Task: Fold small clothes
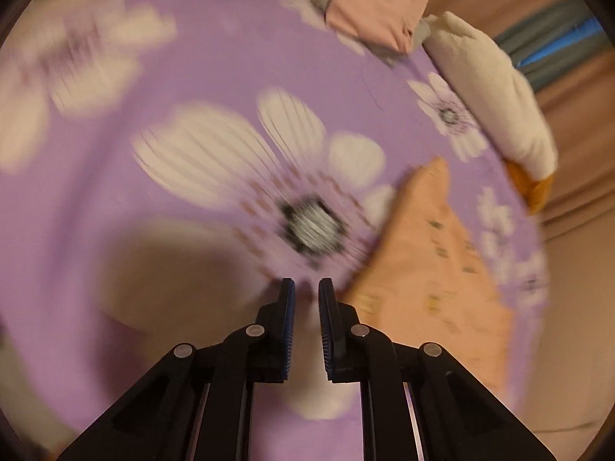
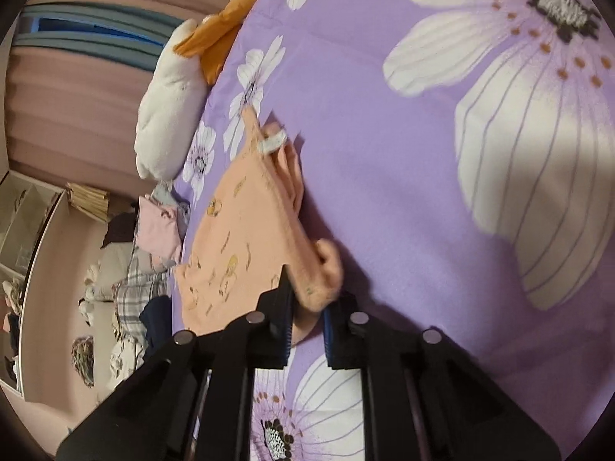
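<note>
A small peach garment (image 2: 238, 238) with little printed figures lies on a purple flowered bedsheet (image 2: 365, 161). My right gripper (image 2: 307, 303) is shut on a bunched corner of the garment, and the cloth bulges out between the fingers. In the blurred left wrist view the same peach garment (image 1: 434, 269) lies just right of my left gripper (image 1: 306, 290). The left jaws stand nearly together with only a narrow slit. Nothing is between them and only the bedsheet (image 1: 215, 57) shows through. A small grey-white band (image 2: 273, 142) sits at the garment's far end.
A white plush toy with orange parts (image 2: 169, 115) (image 1: 496, 92) lies along the bed's edge. Folded pink clothes (image 1: 376, 7) (image 2: 157, 226) sit near a corner of the bed. Beyond the edge are pink curtains, checked fabric and shelves.
</note>
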